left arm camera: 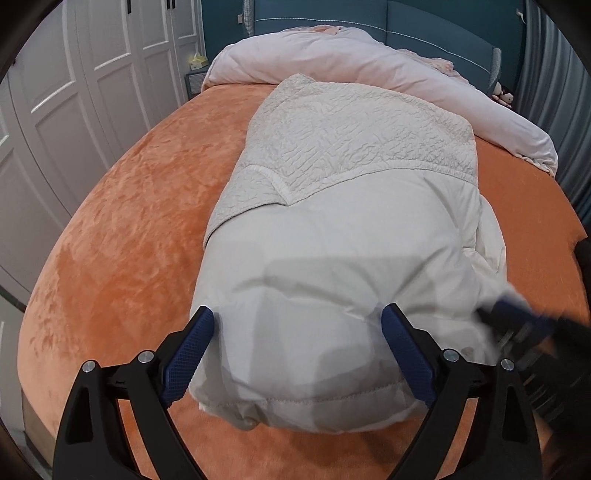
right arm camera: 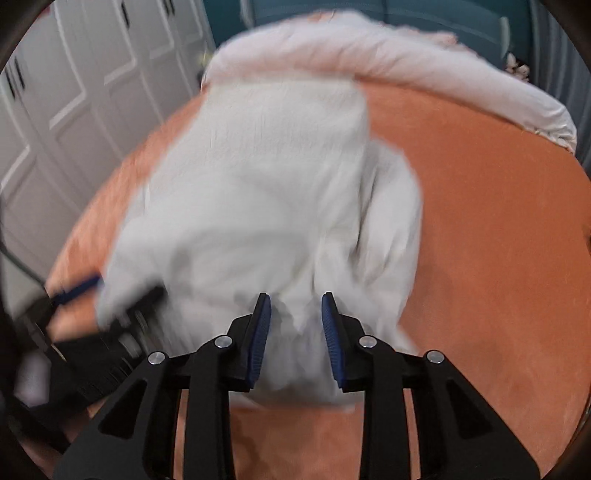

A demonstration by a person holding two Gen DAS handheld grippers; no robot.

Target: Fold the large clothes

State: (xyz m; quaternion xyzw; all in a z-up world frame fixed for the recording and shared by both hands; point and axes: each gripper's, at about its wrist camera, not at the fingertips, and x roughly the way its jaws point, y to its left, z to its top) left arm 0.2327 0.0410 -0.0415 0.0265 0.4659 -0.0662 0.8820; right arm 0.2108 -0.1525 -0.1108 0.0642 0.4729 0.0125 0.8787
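A white padded coat [left arm camera: 332, 258] lies folded into a thick bundle on the orange bedspread [left arm camera: 122, 229], with its crinkled textured part at the far end. My left gripper [left arm camera: 299, 310] stands wide open over the near end, one finger at each side of the bundle. In the right wrist view, which is blurred, the coat [right arm camera: 258, 184] fills the middle. My right gripper [right arm camera: 294, 295] is shut on a bunched fold at the coat's near right edge. That gripper shows as a dark blur [left arm camera: 517, 321] at the left wrist view's right side.
A rolled pale pink duvet [left arm camera: 351, 62] lies across the head of the bed, in front of a teal headboard [left arm camera: 424, 26]. White wardrobe doors [left arm camera: 74, 96] stand to the left and a grey curtain [left arm camera: 554, 92] to the right. Orange bedspread [right arm camera: 480, 221] spreads right of the coat.
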